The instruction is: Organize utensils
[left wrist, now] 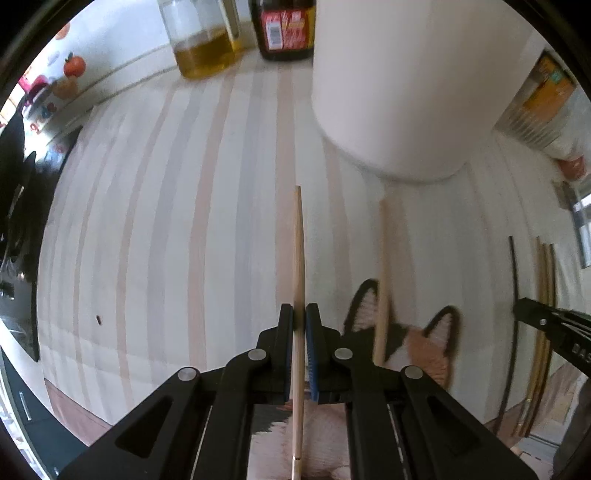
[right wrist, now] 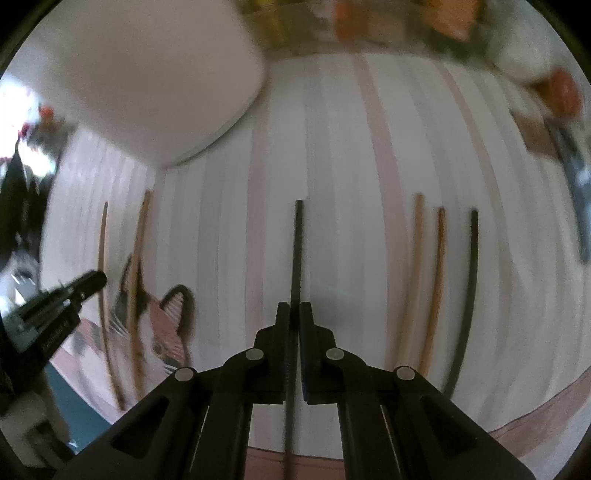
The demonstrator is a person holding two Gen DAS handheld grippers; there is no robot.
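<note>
Both grippers point steeply down over the striped tablecloth (left wrist: pixel 155 236).

Left gripper (left wrist: pixel 300 314): jaws pinched narrow on a pale wooden chopstick (left wrist: pixel 298 243), which runs toward 12 o'clock from the jaws. A second pale chopstick (left wrist: pixel 384 258) lies loose at about 2 o'clock, across a cat-face mat (left wrist: pixel 428 343).

Right gripper (right wrist: pixel 294 314): jaws pinched narrow on a black chopstick (right wrist: pixel 297 251), also running toward 12 o'clock. At 3 o'clock of it lie two brown chopsticks (right wrist: pixel 437 280) and another black chopstick (right wrist: pixel 466 295), side by side and roughly parallel.

White cylindrical container (left wrist: pixel 402 85) stands at 1 o'clock in the left view and 10 o'clock in the right view; probably the holder, opening not visible.

Progress (judgement): early to middle. Two sticks are in hand, at least four lie loose on the cloth, and none can be seen inside the container.

Writing: the dark bottle (left wrist: pixel 284 29) at 12 o'clock has a red label with a barcode; the text is unreadable. Oil jar (left wrist: pixel 203 40): no label seen. The lettering on the other gripper's body is too blurred to read.
</note>
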